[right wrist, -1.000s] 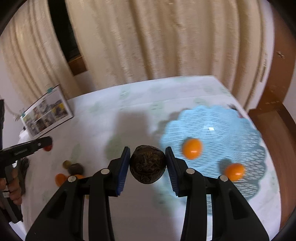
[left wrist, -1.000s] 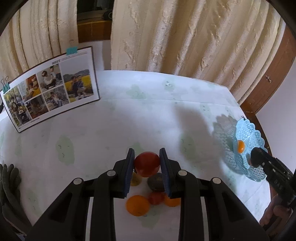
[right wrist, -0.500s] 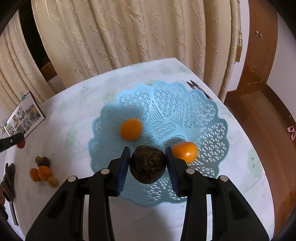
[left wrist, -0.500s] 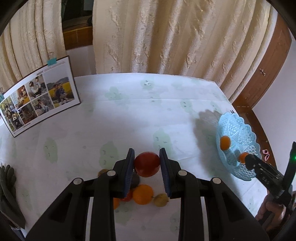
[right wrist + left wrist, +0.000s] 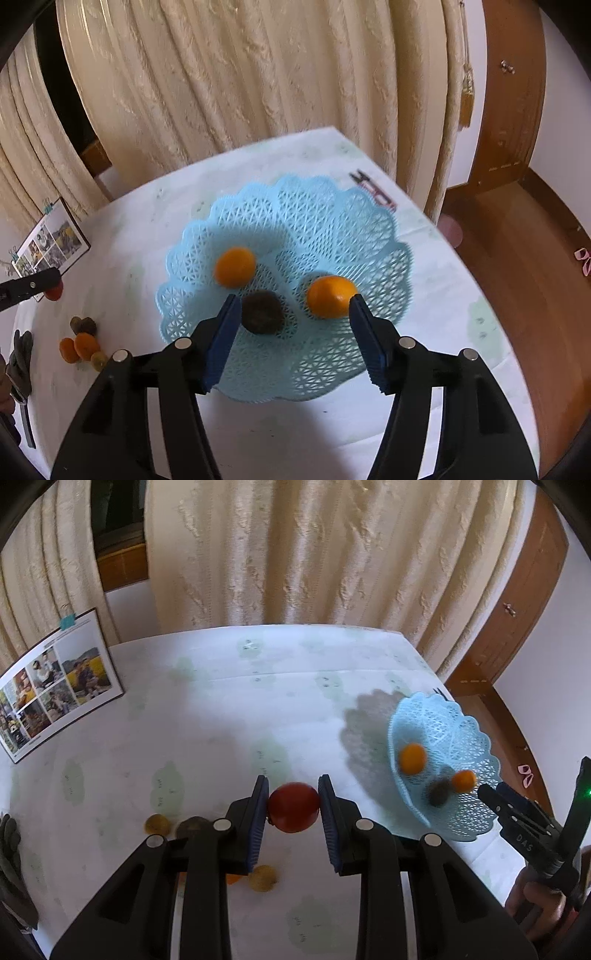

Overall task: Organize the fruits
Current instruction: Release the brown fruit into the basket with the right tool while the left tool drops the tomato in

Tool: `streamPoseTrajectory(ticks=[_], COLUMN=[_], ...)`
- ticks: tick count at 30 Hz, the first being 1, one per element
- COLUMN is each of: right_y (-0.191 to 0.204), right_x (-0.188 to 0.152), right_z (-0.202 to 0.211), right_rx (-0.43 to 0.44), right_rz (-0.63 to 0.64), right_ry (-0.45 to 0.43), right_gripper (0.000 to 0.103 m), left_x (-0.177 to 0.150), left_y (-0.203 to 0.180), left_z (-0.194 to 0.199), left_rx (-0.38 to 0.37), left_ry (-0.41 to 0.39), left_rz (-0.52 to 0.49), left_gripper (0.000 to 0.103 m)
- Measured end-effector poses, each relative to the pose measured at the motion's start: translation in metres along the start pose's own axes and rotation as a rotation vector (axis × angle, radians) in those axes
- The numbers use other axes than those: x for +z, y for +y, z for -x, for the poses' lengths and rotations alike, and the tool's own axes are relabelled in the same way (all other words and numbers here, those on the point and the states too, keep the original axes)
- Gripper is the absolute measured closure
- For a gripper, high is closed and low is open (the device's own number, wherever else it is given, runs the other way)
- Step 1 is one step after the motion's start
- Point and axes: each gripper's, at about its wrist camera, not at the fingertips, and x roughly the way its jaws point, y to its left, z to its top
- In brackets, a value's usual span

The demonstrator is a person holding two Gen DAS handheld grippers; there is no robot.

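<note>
My left gripper is shut on a red fruit and holds it above the table. My right gripper is open over the blue lattice basket. A dark wrinkled fruit lies in the basket between two oranges. The basket also shows in the left wrist view, at the table's right edge. A loose pile of small fruits lies on the table at the left, partly hidden behind my left fingers in the left wrist view.
A photo board leans at the table's back left. Curtains hang behind the table. A dark glove lies at the left edge. A black clip lies behind the basket. The wooden floor drops off to the right.
My right gripper has opened and let the dark fruit fall into the basket. My left gripper has carried the red fruit to the right, away from the pile.
</note>
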Motion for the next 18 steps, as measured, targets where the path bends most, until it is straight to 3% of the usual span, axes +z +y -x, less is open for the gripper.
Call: streamPoseTrajectory(ticks=[6,18], right_y=[-0.012,-0.042], right_x=[-0.008,-0.027], right_z=[0.020,0.033], right_rx=[-0.011,-0.044], right_rz=[-0.013,-0.040], right_ry=[-0.032,-0.006], right_gripper=[0.041,0.034], left_x=[0.002,-0.002], left_y=[-0.039,-0.128], left_z=[-0.010,-0.049], left_rx=[-0.055,-0.166], left_ry=[0.009,0.055], left_rz=[-0.058,-0.173], left_gripper=[0.075,0.075])
